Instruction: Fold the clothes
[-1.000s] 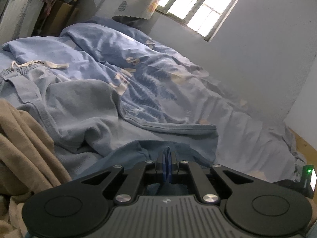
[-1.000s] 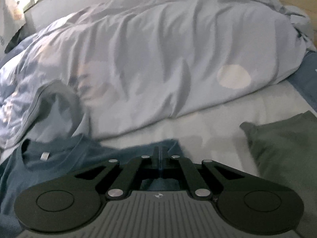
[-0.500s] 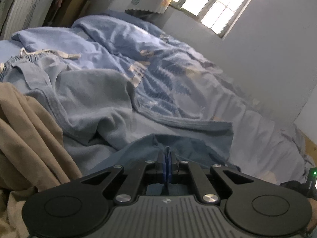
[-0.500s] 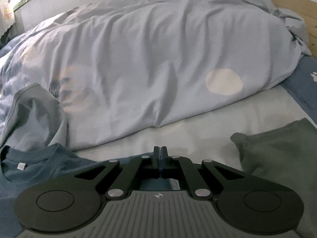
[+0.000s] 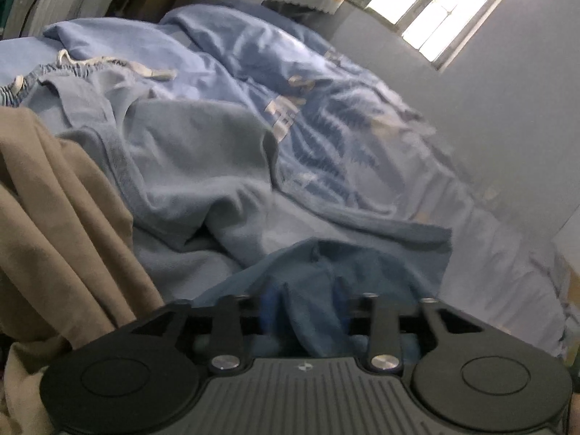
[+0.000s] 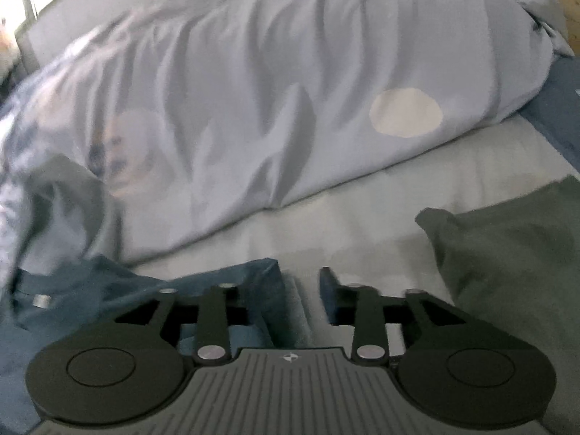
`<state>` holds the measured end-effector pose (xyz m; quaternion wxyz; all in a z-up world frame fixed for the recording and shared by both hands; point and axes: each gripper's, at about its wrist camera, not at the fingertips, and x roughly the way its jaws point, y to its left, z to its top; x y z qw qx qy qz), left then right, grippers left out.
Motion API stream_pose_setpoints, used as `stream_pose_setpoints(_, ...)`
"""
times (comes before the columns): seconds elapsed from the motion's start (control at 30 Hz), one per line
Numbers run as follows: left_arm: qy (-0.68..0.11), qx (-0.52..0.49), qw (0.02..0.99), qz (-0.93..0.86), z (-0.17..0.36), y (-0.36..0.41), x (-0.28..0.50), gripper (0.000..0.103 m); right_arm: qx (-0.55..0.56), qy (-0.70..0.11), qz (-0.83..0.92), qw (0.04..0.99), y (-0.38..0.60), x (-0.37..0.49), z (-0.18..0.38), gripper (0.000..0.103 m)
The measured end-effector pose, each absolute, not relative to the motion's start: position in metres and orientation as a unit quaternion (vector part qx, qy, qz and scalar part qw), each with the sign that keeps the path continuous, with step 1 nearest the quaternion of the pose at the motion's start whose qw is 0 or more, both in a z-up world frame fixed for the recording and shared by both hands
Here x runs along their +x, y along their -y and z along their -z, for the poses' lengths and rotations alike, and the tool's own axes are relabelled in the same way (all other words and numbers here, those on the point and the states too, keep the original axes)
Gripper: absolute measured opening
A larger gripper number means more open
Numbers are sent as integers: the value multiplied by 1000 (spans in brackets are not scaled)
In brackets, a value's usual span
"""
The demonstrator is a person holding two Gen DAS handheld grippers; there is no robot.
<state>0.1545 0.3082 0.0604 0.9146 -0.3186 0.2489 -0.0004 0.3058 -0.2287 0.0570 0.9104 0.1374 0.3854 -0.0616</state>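
A dark blue T-shirt (image 6: pixel 108 286) lies on the bed sheet at the lower left of the right wrist view, with its collar and white label at the far left. My right gripper (image 6: pixel 301 290) is open, its fingers apart at the shirt's right edge, with no cloth between them. In the left wrist view the same blue shirt (image 5: pixel 326 268) lies bunched just ahead of my left gripper (image 5: pixel 302 308), which is open with a fold of blue cloth resting between its blue pads.
A tan garment (image 5: pixel 54 217) hangs at the left. Light blue shorts with a drawstring (image 5: pixel 101 83) and a grey-blue garment (image 5: pixel 203 159) lie on the rumpled duvet (image 6: pixel 290 90). A folded dark green garment (image 6: pixel 514 253) lies at the right. A wall and window (image 5: pixel 435 7) stand behind.
Both grippers were shut on the blue shirt and have now opened, letting it go onto the bed. Both views shifted slightly and are blurred by motion.
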Motion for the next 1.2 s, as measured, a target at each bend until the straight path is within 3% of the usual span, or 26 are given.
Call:
stream_pose_setpoints(0.07,-244,-325,914,1,-67,-309,149,55,151,-379,46,912,230,289,-65,38)
stream_pose_setpoints(0.47,-225,-320,920,31,-94,-306,74,71,153,-330,-79,928,159,90,-105,44)
stream_pose_setpoints(0.7,-227,-294,928,-23,-87,-308,7,71,183,-281,-146,931,125,1,-93,51)
stream_pose_setpoints(0.93,-175,-316,928,-94,-98,-350,-85,71,117,-297,-210,924,91,-13,-67,51)
stream_pose_setpoints(1.2,-173,-357,908,-135,-103,-362,-170,71,116,-288,-295,904,68,-31,-77,51)
